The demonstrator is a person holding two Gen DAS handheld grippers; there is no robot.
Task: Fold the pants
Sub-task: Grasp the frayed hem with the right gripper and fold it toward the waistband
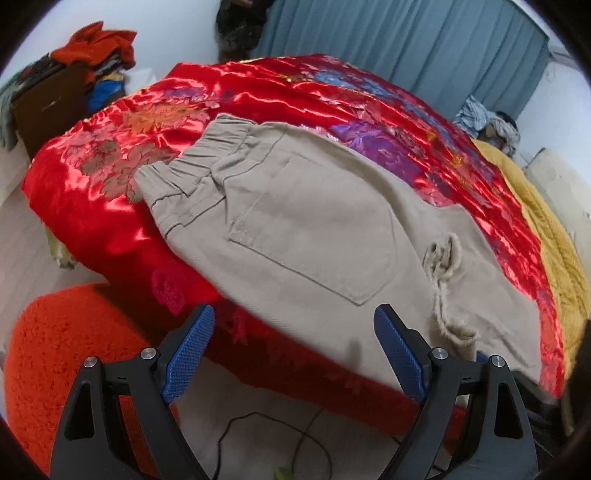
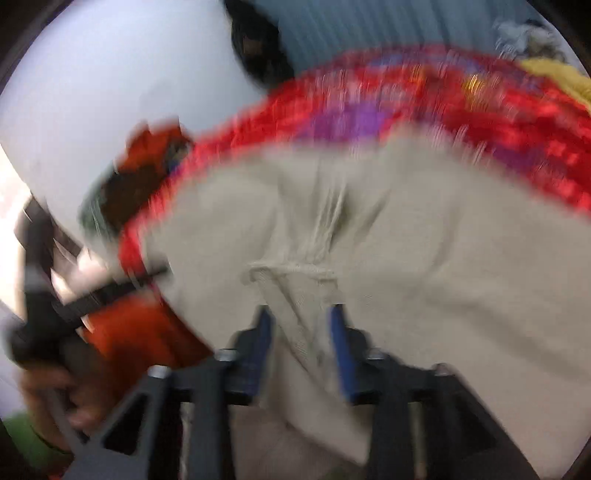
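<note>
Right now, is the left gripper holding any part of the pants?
No, the left gripper stands wide open above the beige pants, gripping nothing.

White walls [image 1: 177,33]; blue curtain [image 1: 406,44]; red satin bedspread [image 1: 110,221].

Beige pants [image 1: 314,229] lay flat and folded on the shiny red cover. Stretchy waistband pointed to the far left. One square back pocket faced up. Frayed cord loop sat on the cloth beside the pocket. Looked blurry in the right view [image 2: 388,240].
</note>
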